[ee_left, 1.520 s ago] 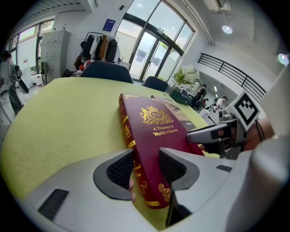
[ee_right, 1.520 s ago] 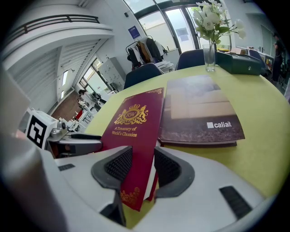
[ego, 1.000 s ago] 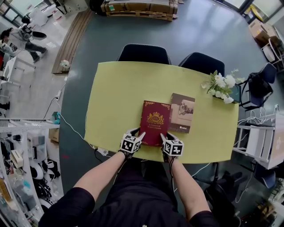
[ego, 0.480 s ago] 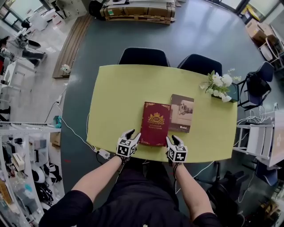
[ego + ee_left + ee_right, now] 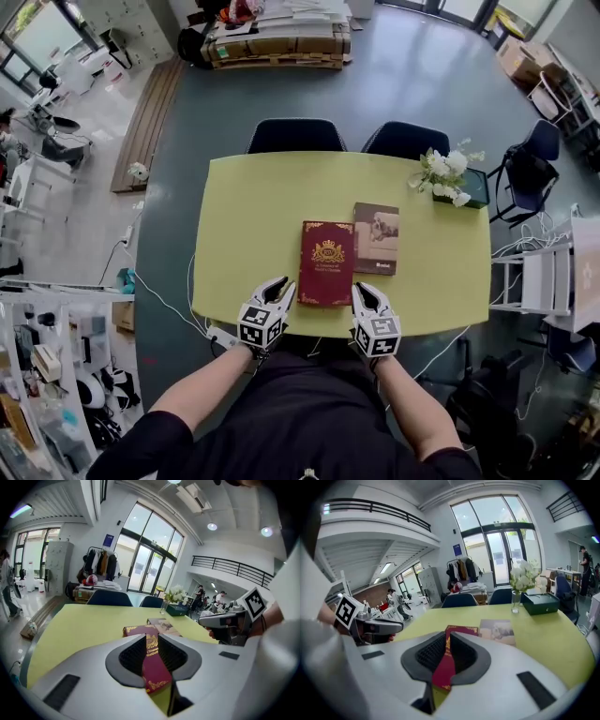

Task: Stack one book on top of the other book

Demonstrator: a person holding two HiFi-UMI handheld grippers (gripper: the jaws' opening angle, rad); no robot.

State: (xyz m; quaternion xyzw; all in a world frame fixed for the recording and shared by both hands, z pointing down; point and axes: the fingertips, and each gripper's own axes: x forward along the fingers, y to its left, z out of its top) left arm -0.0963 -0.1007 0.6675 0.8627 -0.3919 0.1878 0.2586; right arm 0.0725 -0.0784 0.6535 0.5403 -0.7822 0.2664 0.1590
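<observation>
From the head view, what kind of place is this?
Probably an open lab or workshop hall, not a home. Shelves packed with gear line one side, a loaded pallet sits beyond the table, and the gripper views show tall glass doors and a balcony railing.

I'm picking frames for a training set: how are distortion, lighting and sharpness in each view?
Head view: fisheye bows the edges of the yellow table; light even, shadows soft, red book sharp. Left gripper view: black rounded corners, windows bright, distant people small and soft. Right gripper view: same dark corners, glass doors very bright, flowers still readable.
</observation>
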